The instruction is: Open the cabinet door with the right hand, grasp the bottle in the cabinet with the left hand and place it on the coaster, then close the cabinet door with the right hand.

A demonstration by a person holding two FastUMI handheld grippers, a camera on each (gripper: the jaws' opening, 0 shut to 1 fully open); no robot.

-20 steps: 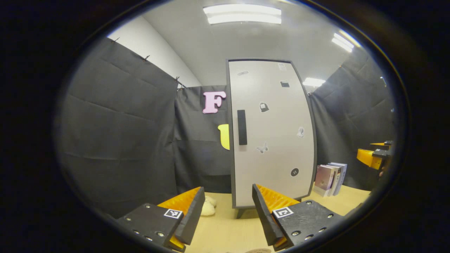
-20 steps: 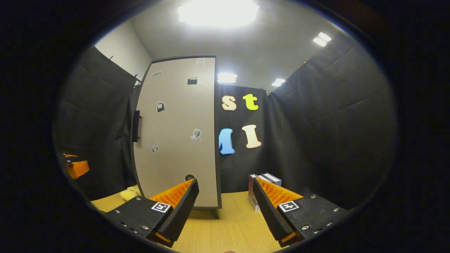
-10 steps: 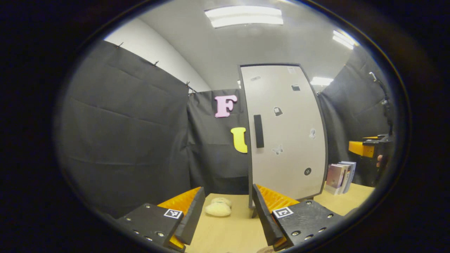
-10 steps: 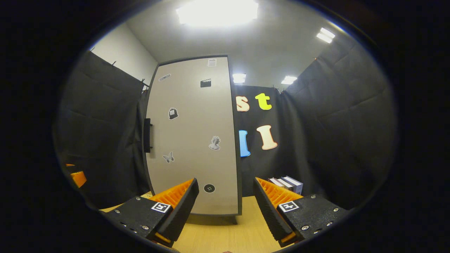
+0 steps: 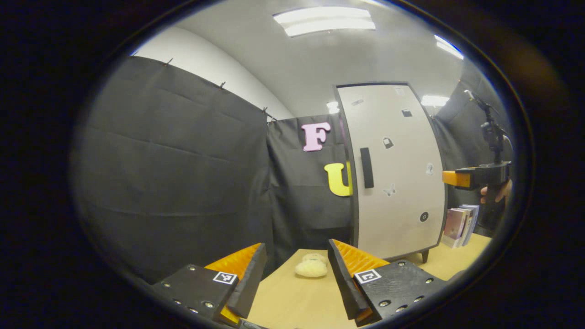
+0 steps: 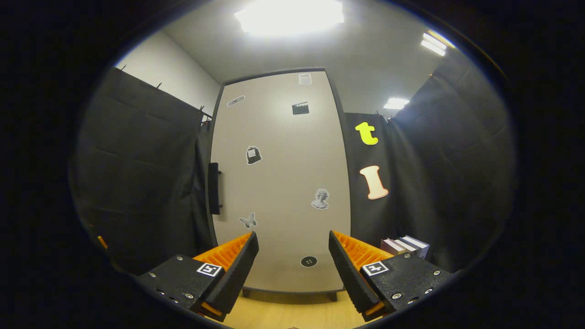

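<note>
A tall cabinet (image 5: 402,183) with a pale grey door (image 6: 279,183) stands shut on the wooden table, stickers scattered over its front. Its black handle (image 6: 213,188) sits on the door's left edge, also seen as handle (image 5: 366,167) in the left gripper view. My right gripper (image 6: 292,265) is open in front of the door's lower part, a short way off, nothing between its fingers. That same right gripper (image 5: 475,176) appears at the far right of the left gripper view, held by a hand. My left gripper (image 5: 295,274) is open and empty, low over the table, left of the cabinet.
A pale fluffy lump (image 5: 311,267) lies on the table (image 5: 292,301) just ahead of my left gripper. Several books (image 5: 459,221) stand upright to the right of the cabinet, seen as books (image 6: 404,246) in the right gripper view. Black cloth walls close in all round.
My right gripper has moved closer to the door and now faces it squarely. The left gripper has swung leftward, so the cabinet slid to the right of its view. Both stay open.
</note>
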